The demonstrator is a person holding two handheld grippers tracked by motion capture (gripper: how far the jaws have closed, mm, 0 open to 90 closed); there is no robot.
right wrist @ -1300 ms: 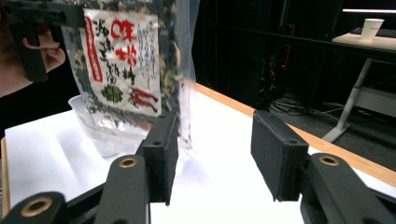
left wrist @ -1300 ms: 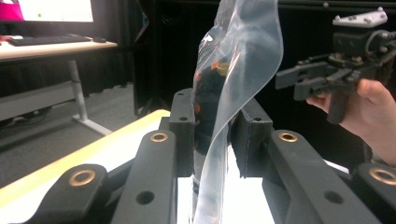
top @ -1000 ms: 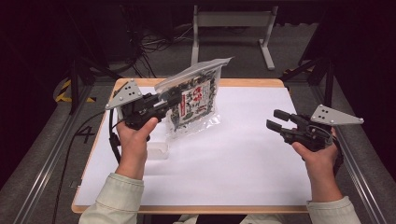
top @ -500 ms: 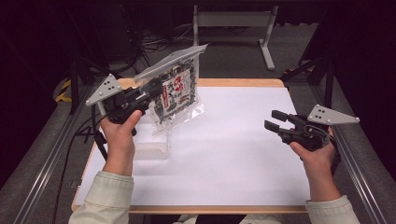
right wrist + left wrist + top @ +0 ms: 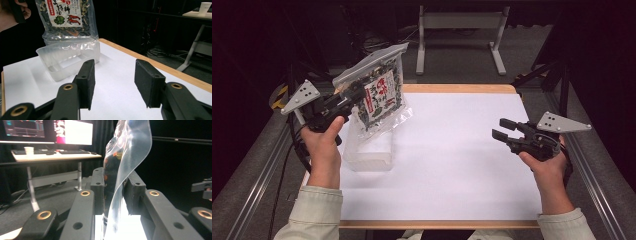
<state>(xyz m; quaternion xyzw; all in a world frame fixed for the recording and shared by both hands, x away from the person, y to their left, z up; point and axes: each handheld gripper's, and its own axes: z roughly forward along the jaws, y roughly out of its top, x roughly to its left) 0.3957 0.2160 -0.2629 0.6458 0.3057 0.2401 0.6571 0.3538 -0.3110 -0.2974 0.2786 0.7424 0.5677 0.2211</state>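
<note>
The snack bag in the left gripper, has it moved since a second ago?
Yes. The snack bag, clamped in the left gripper, has shifted left in the high view, from over the white table toward its left edge, above the clear tray.

Right tool (image 5: 113, 83) pointing across the white worktop (image 5: 120, 82), jaws standing apart with nothing between them. At 10 o'clock, a clear plastic tray (image 5: 67, 58) sitting on the worktop. Just above it, at 11 o'clock, a printed snack bag (image 5: 66, 18) hanging upright over the tray's far side. At 1 o'clock, a paper cup (image 5: 205, 7) resting on a distant desk.
</note>
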